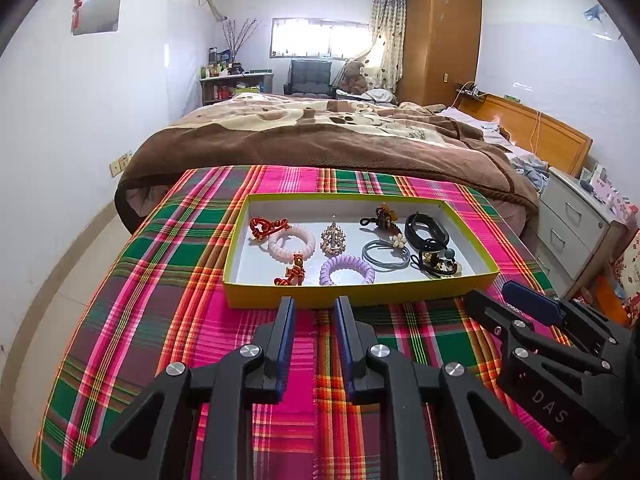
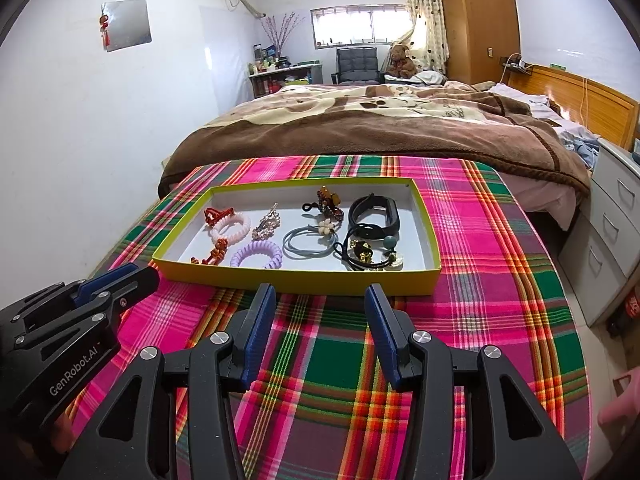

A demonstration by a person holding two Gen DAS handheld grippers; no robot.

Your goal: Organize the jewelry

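Lying loose in a shallow yellow-green tray (image 1: 360,294) on the plaid-covered bench (image 1: 168,280), coiled hair ties, clips and a black band (image 2: 374,210) overlapped; a grab at the grey elastic (image 2: 308,246) risked dragging the flower clip (image 2: 326,227) touching it, or snagging the tangled black tie (image 2: 360,258). Short of the tray, the left tool (image 1: 315,308) stood slightly parted and empty, the right tool (image 2: 320,296) wide apart and empty. "GenRobot.AI" marked the left tool's body; "DAS" marked the right's.
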